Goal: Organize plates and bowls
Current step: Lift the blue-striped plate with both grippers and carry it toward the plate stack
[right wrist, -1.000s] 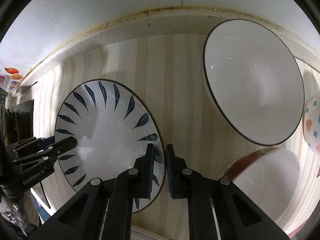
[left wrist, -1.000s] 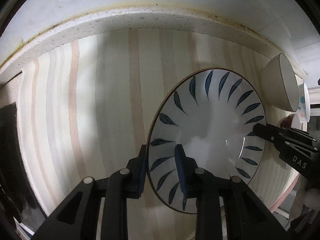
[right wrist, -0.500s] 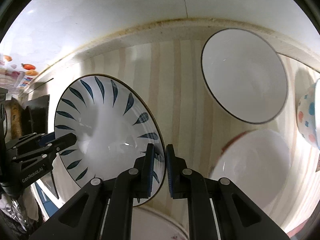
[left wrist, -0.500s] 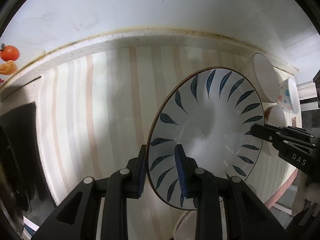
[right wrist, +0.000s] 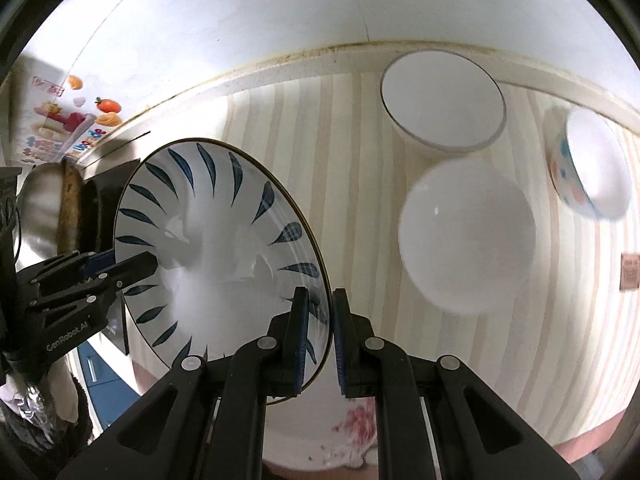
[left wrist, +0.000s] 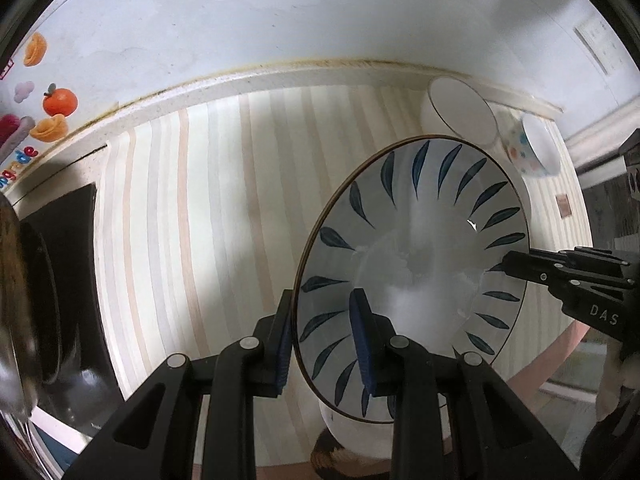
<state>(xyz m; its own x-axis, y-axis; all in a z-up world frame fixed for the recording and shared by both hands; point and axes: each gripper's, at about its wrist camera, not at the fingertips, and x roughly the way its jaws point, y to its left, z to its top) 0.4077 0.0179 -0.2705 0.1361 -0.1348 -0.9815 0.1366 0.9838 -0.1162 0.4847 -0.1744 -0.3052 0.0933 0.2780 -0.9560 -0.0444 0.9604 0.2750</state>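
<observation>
A white plate with blue leaf marks (left wrist: 416, 264) is held in the air above the striped counter by both grippers. My left gripper (left wrist: 322, 340) is shut on its near left rim. My right gripper (right wrist: 320, 336) is shut on its right rim, and it shows at the plate's right edge in the left wrist view (left wrist: 516, 268). The plate (right wrist: 216, 240) is tilted in the right wrist view. Below it lies a plate with pink flowers (right wrist: 344, 436), partly hidden.
On the striped counter (right wrist: 328, 152) stand a white bowl with a dark rim (right wrist: 442, 104), a plain white bowl (right wrist: 466, 236) and a spotted bowl (right wrist: 592, 168). A black stove with a pan (left wrist: 48, 280) is at the left. The wall runs behind.
Both grippers have lifted the leaf plate higher above the counter. The bowls look smaller and farther, and the flowered plate has come into view below.
</observation>
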